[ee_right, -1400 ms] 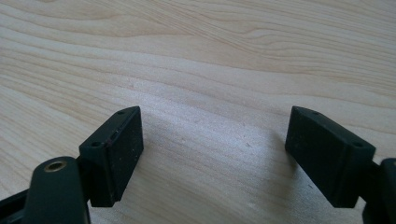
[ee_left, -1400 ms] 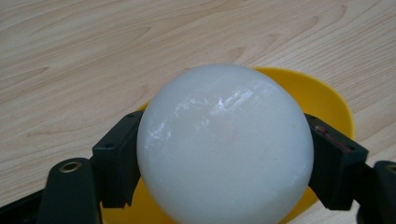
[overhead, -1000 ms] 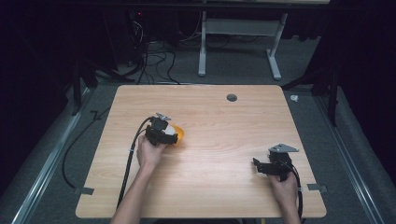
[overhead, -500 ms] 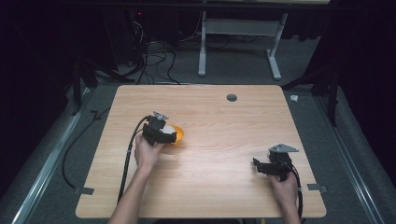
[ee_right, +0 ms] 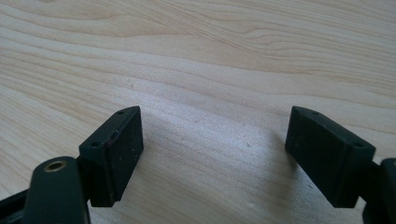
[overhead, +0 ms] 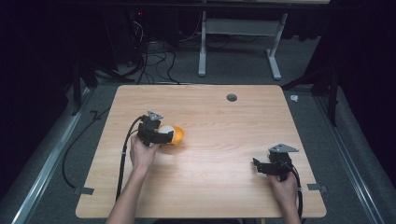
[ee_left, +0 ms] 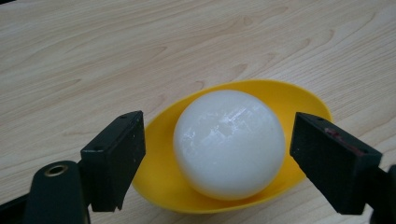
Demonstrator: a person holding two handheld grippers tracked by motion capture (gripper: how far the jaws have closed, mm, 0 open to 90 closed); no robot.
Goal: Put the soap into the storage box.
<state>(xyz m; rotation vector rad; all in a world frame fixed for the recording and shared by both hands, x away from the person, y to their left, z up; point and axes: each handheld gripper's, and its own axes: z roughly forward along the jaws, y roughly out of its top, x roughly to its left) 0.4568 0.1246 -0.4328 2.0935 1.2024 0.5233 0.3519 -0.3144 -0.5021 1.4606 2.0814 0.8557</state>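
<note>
Wood-grain table (overhead: pixel 219 182) fills the middle of the high view, pale and bare over most of its top; at its left half the person's left hand (overhead: pixel 141 154) holds the left gripper (overhead: pixel 163 138), pointed toward the table's centre, with its cable (overhead: pixel 122 161) curving back along the forearm. Just ahead of it sits a yellow bowl (overhead: pixel 178 136) with a white ball (overhead: pixel 166 130) inside; in the left gripper view the ball (ee_left: pixel 229 143) rests in the shallow bowl (ee_left: pixel 299 100) (glossy, catching the light), and the two black jaws stand wide apart, one on each side of the bowl, touching neither bowl nor ball as far as can be seen. Farther right, near the table's front right corner, the right hand (overhead: pixel 284 189) holds the right gripper (overhead: pixel 256 164), well apart from the bowl; in the right gripper view its jaws are spread wide over bare wood (ee_right: pixel 210 60), gripping nothing.
</note>
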